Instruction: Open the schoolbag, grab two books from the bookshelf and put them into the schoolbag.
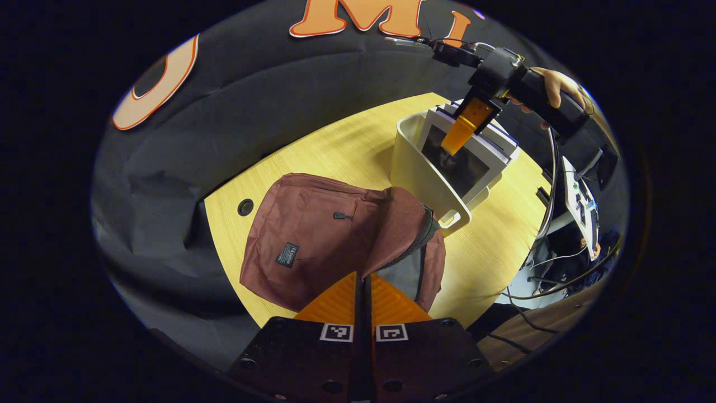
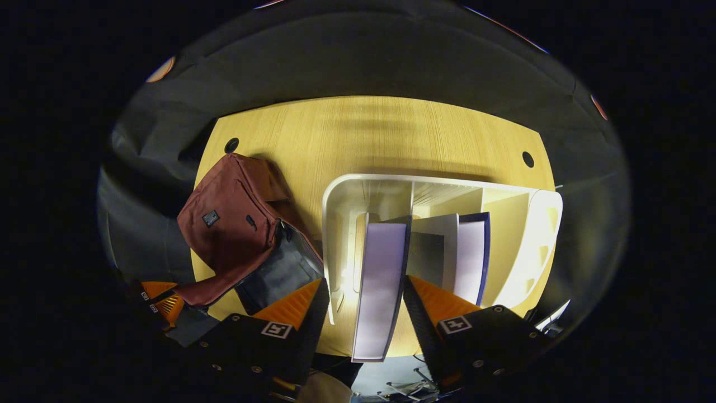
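The schoolbag (image 1: 313, 240) is showing matt woven cloth, with a toothed zip along its opening. The table (image 2: 380, 134) is looking like smooth pale wood grain, and the bookshelf (image 2: 341, 224) is gleaming as glossy white plastic.

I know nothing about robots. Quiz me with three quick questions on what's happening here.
1. True or false: the schoolbag is zipped shut.
2. The right gripper has its jaws either side of: A) a book; B) a cup; C) a bottle.
3. Which gripper holds the schoolbag's flap?
Key: 1 false, it gapes open; 2 A, in the bookshelf; 3 the left gripper.
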`<state>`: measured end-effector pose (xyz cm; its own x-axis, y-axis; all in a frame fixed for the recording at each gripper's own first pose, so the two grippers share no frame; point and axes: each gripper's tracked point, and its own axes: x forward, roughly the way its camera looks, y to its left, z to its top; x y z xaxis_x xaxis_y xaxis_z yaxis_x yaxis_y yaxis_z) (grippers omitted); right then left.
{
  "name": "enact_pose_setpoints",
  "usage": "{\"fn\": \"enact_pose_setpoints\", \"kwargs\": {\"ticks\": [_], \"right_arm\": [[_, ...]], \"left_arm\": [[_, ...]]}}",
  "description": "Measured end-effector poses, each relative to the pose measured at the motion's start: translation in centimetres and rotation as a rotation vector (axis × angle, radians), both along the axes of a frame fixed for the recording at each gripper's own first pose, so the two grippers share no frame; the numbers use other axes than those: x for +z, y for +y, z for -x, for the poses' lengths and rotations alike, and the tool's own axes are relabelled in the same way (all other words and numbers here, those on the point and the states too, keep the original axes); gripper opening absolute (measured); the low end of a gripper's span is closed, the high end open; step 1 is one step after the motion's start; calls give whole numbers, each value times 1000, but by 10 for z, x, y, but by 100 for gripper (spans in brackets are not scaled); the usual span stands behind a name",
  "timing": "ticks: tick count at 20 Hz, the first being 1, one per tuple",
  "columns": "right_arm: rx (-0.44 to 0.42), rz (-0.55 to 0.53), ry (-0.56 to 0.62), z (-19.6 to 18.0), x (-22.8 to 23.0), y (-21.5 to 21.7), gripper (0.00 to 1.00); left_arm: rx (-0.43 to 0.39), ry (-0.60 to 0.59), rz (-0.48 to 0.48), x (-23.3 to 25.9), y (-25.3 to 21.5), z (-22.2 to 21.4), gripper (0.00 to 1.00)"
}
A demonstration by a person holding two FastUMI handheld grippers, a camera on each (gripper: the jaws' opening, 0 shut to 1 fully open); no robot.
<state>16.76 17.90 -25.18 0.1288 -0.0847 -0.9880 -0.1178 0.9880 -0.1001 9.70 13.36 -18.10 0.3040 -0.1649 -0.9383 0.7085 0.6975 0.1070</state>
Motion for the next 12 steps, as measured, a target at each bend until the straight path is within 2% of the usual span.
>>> {"fn": "enact_pose_setpoints", "kwargs": {"ticks": [1,2,5,12], "right_arm": [[-7,9,0,0,-3,-4,69],[-13,9,3,0,-6,-7,53],[-27,12,-7,-4,-4,-9,38],[-35,-17,-59,2,26,-8,34]], "left_arm": [[-2,1,0,0,0,0,1],[-2,1,-2,1,-1,0,1],[2,0,-5,1,0,1,1],[5,12,-14,-5,2,7,1]]}}
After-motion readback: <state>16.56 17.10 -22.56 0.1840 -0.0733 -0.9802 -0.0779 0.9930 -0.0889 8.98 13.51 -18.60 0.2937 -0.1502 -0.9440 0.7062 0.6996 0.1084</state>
